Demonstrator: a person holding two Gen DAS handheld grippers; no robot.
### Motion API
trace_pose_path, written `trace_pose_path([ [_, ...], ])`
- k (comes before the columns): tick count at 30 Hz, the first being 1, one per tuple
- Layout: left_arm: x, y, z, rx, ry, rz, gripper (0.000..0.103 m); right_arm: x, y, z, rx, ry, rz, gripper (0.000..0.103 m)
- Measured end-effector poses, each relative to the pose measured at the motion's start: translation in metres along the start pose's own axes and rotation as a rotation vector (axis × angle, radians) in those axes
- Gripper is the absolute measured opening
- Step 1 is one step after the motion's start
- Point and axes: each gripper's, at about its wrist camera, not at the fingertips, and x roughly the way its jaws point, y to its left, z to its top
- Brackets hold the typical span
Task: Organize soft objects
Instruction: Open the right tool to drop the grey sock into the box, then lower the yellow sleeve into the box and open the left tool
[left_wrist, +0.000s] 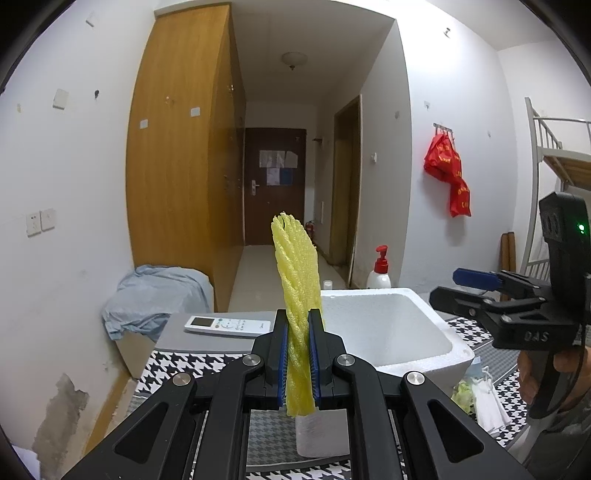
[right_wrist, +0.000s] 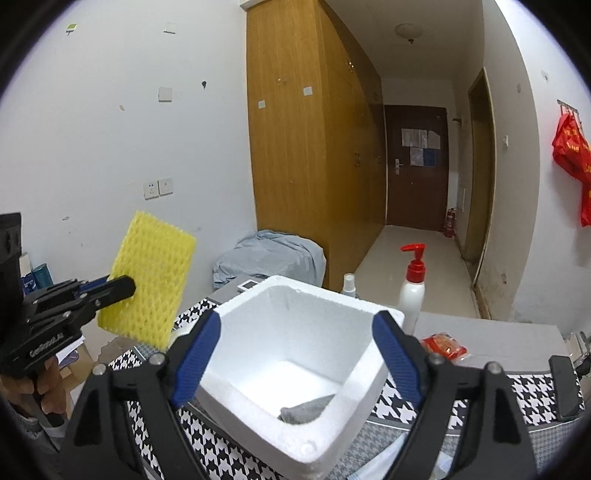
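Yellow foam net (left_wrist: 297, 314), one piece, stands clamped in your left gripper (left_wrist: 298, 354) at nine o'clock of one white foam box (right_wrist: 295, 354), its grey cloth (right_wrist: 306, 408) half-hidden, while your right gripper (right_wrist: 295, 354) gapes empty.

Wrist views face hallway, sharing foam box (left_wrist: 388, 325)

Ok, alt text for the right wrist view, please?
The right gripper hangs open over a white foam box with a grey cloth inside. At left, the left gripper pinches a yellow foam net; a pump bottle stands behind the box.
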Motion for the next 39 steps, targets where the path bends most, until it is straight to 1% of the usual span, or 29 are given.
trace_pose_path([
  [1, 0.001, -0.001, 0.0, 0.0, 0.001, -0.002, 0.011, 0.0, -0.001, -0.001, -0.001, 0.002, -0.004, 0.093],
  [4, 0.004, -0.003, 0.003, 0.005, 0.002, -0.016, 0.011, -0.004, -0.004, -0.004, -0.016, 0.004, -0.031, 0.1],
  [7, 0.01, -0.005, 0.004, 0.003, 0.006, -0.03, 0.011, -0.011, -0.008, -0.006, -0.009, -0.007, -0.041, 0.102],
  [13, 0.023, -0.015, 0.007, 0.012, 0.019, -0.067, 0.011, -0.017, -0.019, -0.014, 0.011, 0.009, -0.07, 0.102],
  [17, 0.031, -0.021, 0.01, 0.014, 0.023, -0.087, 0.011, -0.023, -0.025, -0.019, 0.005, 0.011, -0.11, 0.102],
  [24, 0.039, -0.035, 0.012, 0.031, 0.03, -0.128, 0.011, -0.037, -0.038, -0.028, 0.03, 0.002, -0.138, 0.102],
  [28, 0.048, -0.044, 0.012, 0.038, 0.041, -0.151, 0.011, -0.04, -0.044, -0.034, 0.043, 0.016, -0.148, 0.102],
  [35, 0.06, -0.057, 0.012, 0.05, 0.063, -0.172, 0.011, -0.048, -0.051, -0.042, 0.041, 0.022, -0.173, 0.102],
  [39, 0.067, -0.061, 0.01, 0.052, 0.075, -0.171, 0.011, -0.051, -0.056, -0.046, 0.051, 0.027, -0.182, 0.102],
])
